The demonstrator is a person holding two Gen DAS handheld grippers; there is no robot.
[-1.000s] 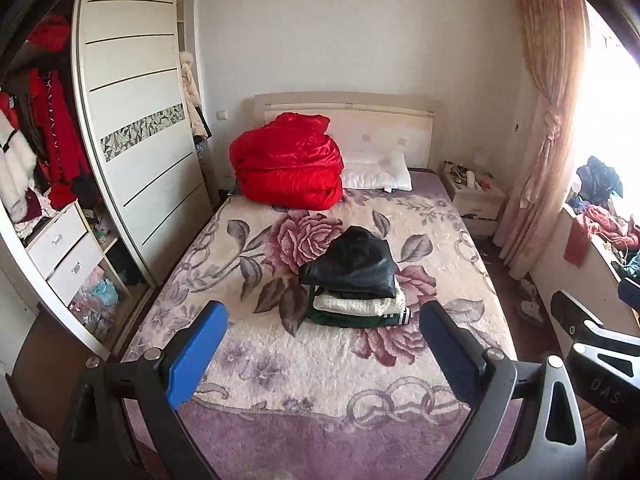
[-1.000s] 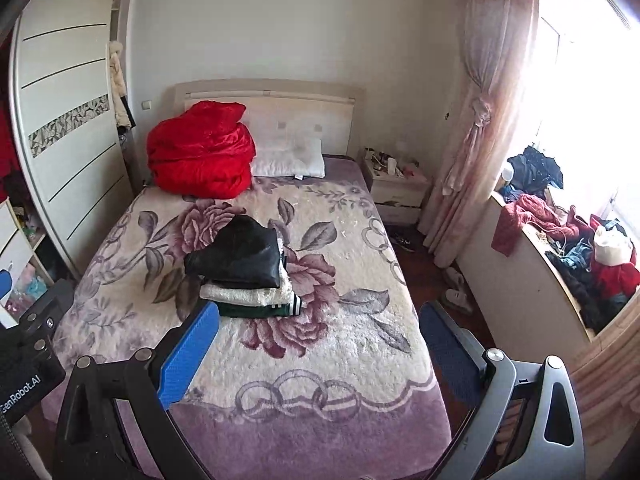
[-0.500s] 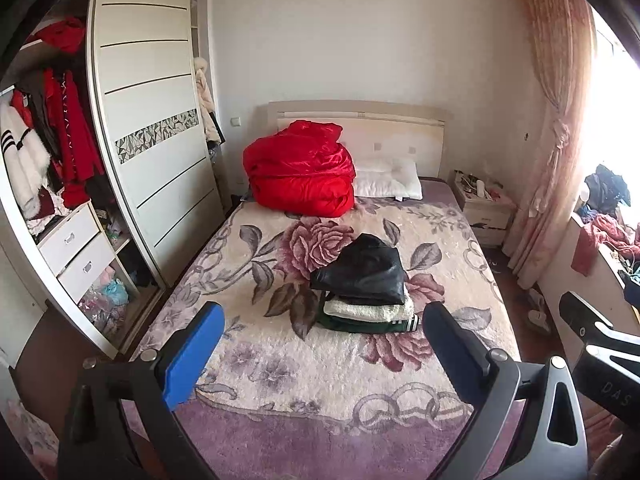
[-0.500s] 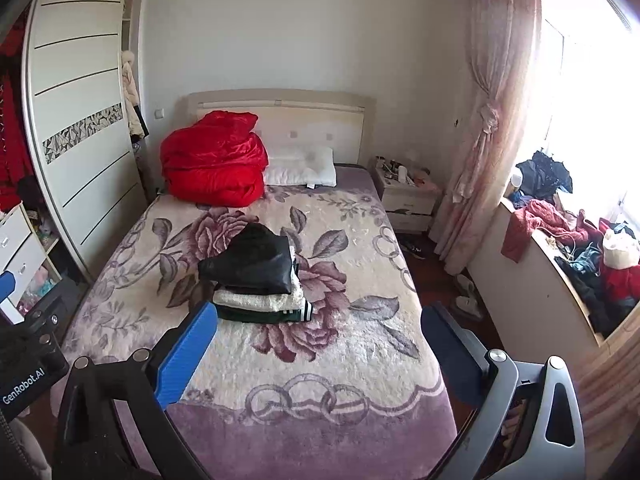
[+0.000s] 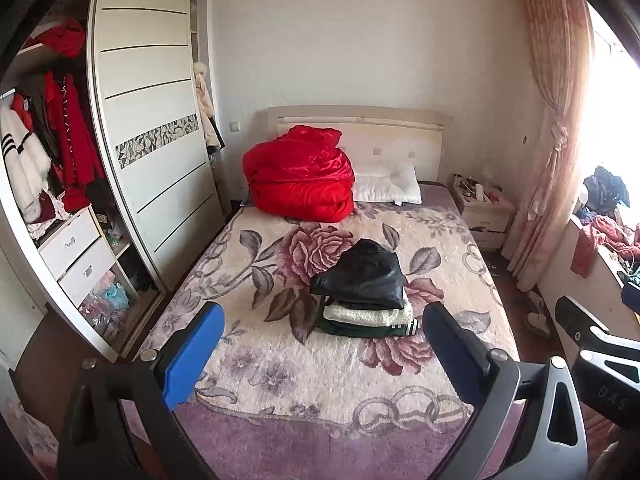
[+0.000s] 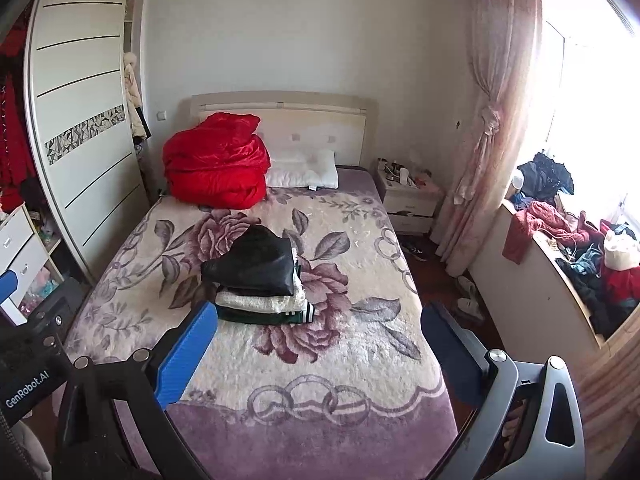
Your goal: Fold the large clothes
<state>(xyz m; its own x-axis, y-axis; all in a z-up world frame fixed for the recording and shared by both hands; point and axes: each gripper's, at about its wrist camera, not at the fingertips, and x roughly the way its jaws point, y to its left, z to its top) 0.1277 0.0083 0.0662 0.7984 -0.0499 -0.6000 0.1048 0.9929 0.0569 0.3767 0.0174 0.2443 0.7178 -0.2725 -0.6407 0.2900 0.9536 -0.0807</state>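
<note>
Left wrist view: we hold the left gripper [image 5: 322, 344] with fingers apart and nothing between them, above the foot of the bed [image 5: 320, 400]. The right gripper [image 6: 320, 344] is likewise spread and holds nothing. The stack of folded clothes [image 5: 362, 290] rests mid-bed, black garment on top, well apart from both grippers.

Bed [image 5: 280, 380]: set with its headboard against the far wall.
Stack of folded clothes [image 5: 364, 292]: laid on the middle of the bed.
Bundled quilt [image 5: 300, 176]: placed behind the stack, at the head of the bed.
Pillow [image 5: 388, 184]: laid just right of the quilt.
Wardrobe [image 5: 148, 128]: stood left of the bed.
Nightstand [image 5: 484, 212]: set right of the bed's head.
Curtain [image 5: 556, 120]: hung right of the nightstand.
</note>
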